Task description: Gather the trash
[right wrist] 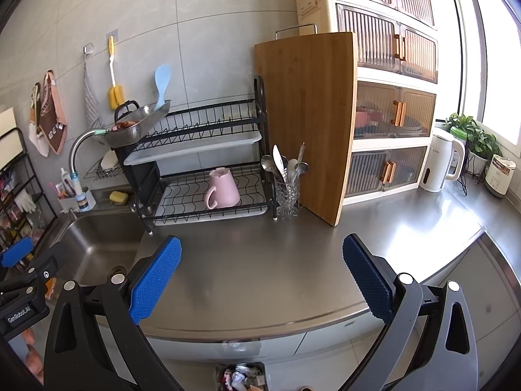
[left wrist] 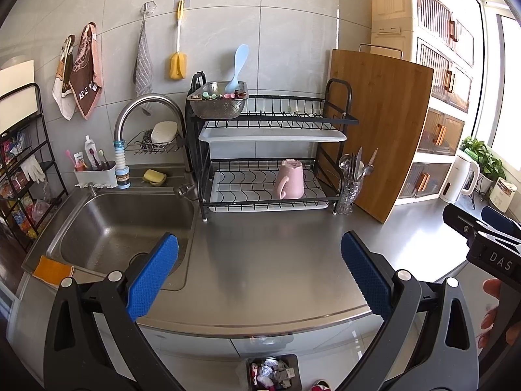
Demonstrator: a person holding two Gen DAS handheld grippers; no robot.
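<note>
now both grippers hover above a steel surface (left wrist: pixel 276 260), jaws spread wide and holding nothing: left gripper (left wrist: pixel 259 273), right gripper (right wrist: pixel 262 275). below the surface's front edge, on the floor, sits a dark bin (left wrist: pixel 273 373) full of crumpled trash (left wrist: pixel 270 371) (wrappers, paper). behind, a dish rack (left wrist: pixel 270 163) holds a pink mug (left wrist: pixel 289 179).

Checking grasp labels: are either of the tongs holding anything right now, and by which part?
Nothing held. The left tongs and right tongs are both wide open, with only the bare stainless steel countertop between their blue pads.
</note>
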